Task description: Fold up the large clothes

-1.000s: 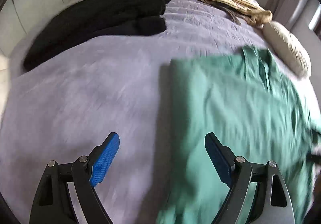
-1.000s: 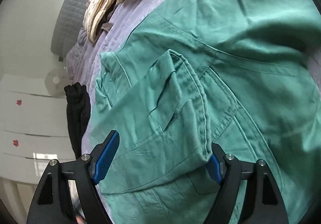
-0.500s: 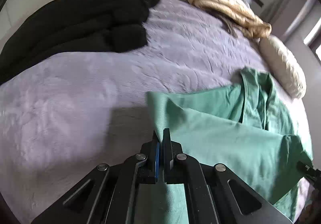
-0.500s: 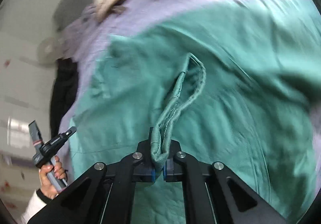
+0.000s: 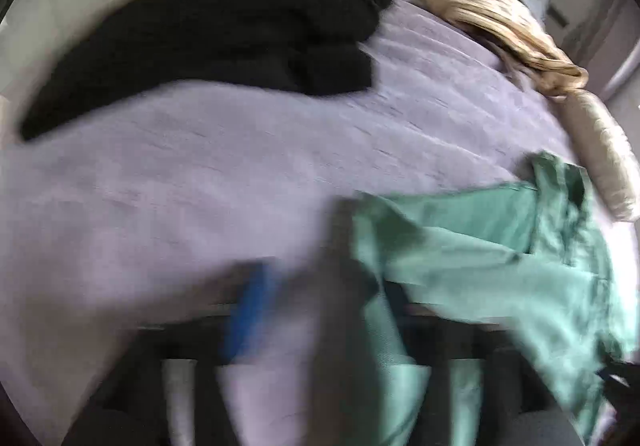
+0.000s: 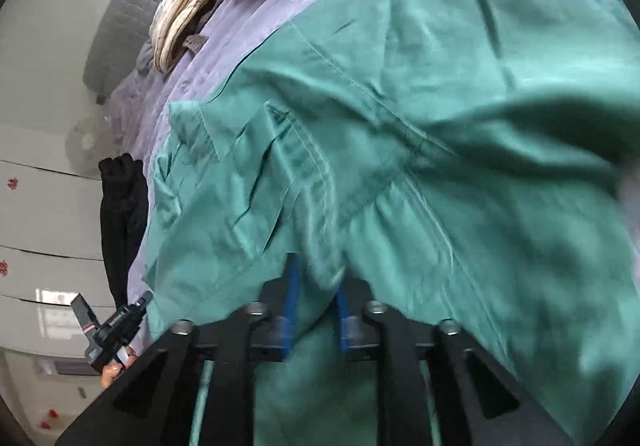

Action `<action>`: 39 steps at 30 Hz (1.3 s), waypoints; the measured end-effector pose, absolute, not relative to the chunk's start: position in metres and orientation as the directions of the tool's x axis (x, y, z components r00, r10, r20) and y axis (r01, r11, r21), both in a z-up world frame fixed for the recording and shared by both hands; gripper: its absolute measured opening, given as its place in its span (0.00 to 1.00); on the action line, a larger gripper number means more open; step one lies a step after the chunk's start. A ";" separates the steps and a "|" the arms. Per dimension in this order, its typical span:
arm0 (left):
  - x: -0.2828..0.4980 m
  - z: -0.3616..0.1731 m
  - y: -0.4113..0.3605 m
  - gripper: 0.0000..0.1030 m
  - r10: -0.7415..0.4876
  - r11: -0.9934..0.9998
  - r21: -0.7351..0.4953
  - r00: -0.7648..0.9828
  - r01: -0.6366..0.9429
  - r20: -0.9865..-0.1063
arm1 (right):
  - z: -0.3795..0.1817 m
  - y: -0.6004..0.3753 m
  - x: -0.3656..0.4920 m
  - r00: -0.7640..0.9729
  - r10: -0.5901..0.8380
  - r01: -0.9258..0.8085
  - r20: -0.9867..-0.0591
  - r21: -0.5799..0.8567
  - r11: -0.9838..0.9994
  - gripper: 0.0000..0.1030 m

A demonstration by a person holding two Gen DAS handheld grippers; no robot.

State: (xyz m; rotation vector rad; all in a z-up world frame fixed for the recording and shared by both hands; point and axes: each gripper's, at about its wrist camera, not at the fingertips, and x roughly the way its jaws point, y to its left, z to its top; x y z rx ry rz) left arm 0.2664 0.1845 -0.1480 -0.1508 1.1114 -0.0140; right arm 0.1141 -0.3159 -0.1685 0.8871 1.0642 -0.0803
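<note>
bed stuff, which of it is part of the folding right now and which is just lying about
In the job: green garment, left gripper, right gripper.

Lying about: black clothes, beige quilted garment, pale pillow, lilac bedspread.

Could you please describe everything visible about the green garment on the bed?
The green woven-cotton garment lies spread and rumpled on the lilac bedspread, stitched seams and a folded flap showing. The right gripper, jaws just opening, straddles a raised fold; whether its pads press is unclear. The blurred left gripper, also opening, sits at its near corner.
</note>
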 end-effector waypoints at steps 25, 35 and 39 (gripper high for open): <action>0.158 -0.137 0.248 0.79 -0.038 0.995 -0.070 0.398 -0.066 -0.916 | -0.259 0.015 0.152 0.214 0.796 0.255 -0.566 0.819 0.514 0.03; 0.154 -0.154 0.180 0.79 -0.019 0.998 0.008 0.409 0.064 -0.912 | -0.182 -0.091 0.127 0.253 0.639 0.141 -0.726 0.681 0.718 0.08; 0.148 -0.173 0.176 0.83 0.010 0.997 0.036 0.383 0.062 -0.924 | -0.156 -0.176 0.121 0.370 0.415 0.178 -0.831 0.502 0.846 0.09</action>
